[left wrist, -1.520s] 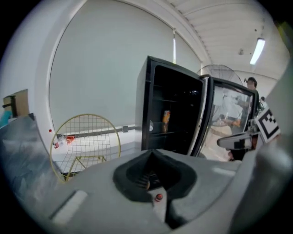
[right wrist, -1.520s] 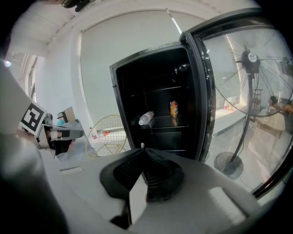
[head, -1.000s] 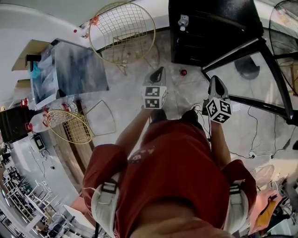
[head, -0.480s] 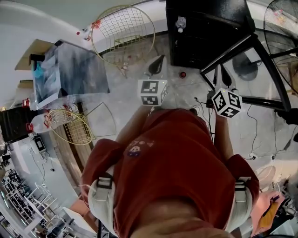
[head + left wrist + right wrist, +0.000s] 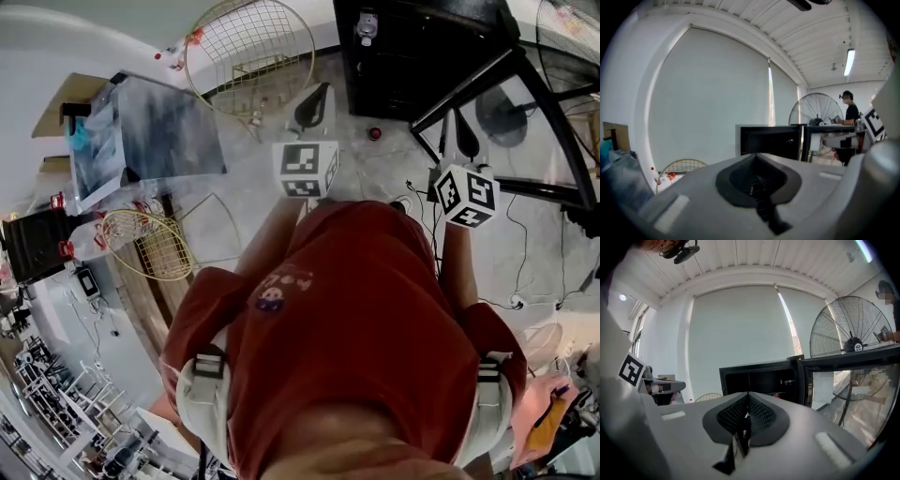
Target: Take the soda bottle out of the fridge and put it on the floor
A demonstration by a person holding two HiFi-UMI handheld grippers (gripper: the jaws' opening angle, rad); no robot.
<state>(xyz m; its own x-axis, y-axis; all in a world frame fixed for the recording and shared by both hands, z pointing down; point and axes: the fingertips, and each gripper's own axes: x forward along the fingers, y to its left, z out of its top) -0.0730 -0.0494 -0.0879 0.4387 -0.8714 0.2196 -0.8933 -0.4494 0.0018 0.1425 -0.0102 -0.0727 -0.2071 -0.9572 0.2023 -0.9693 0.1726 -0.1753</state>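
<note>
fridge is running off the top edge, its inside showing too dark to read | fan is being cut by the corner | red speck is looking too small to tell | torso is covering floor below

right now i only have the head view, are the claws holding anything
Observer: No. In its own view the right claw is shut, with nothing between its jaws.
Operator: and the left one
Observer: The left claw is shut and empty too.
Operator: can you see into the fridge
Observer: Yes. The right gripper view looks straight into the open fridge, but its inside is dark.
</note>
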